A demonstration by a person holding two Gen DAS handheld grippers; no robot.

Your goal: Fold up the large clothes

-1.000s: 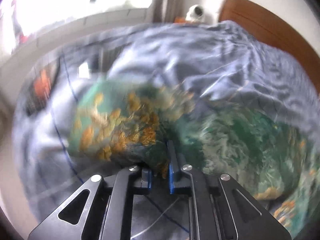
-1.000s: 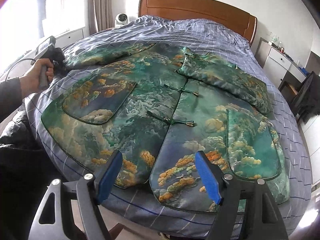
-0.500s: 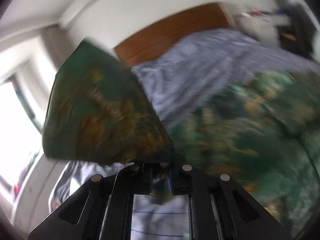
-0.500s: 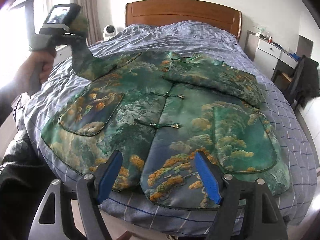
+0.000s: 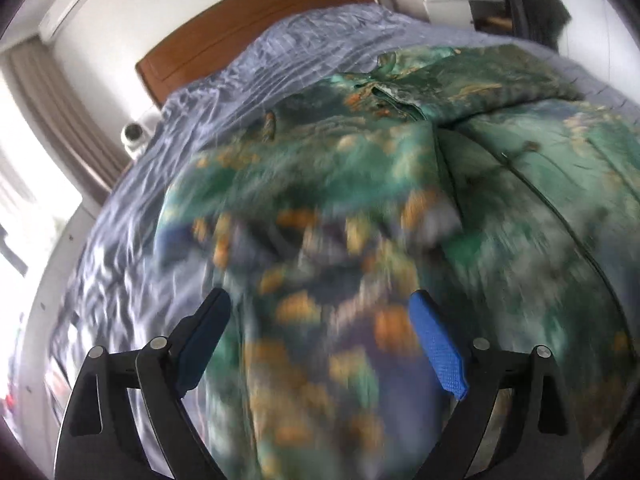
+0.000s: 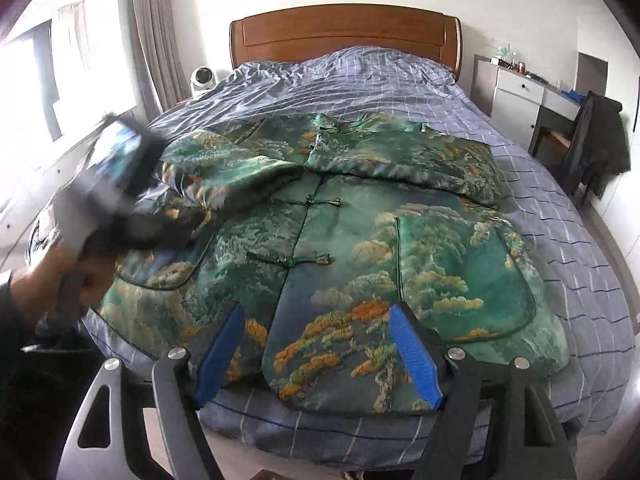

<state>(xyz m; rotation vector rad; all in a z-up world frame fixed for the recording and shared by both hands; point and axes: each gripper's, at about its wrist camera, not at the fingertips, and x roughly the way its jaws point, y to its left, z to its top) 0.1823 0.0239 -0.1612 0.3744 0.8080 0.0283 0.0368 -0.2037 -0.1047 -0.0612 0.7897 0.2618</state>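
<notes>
right wrist view: the green jacket [image 6: 344, 240] lies front-up on the bed [image 6: 560, 264], long axis from hem at 6 o'clock to collar at 12 o'clock, toward the headboard [image 6: 344, 32]. one sleeve [image 6: 404, 160] is folded across the chest at 1 o'clock; the other sleeve [image 6: 228, 176] lies bunched at 10 o'clock. the left gripper [image 6: 120, 184], blurred, sits over that bunched sleeve, a hand [image 6: 76, 276] on its grip. its jaws have just been opening; in the left wrist view the left gripper [image 5: 320, 344] stands released, cloth below, nothing pinched. the right gripper [image 6: 316, 352] is spread wide at 6 o'clock over the hem, gripping nothing. a white fan [image 6: 202, 78] stands at 11 o'clock, a dark chair [image 6: 596, 148] at 2 o'clock.
</notes>
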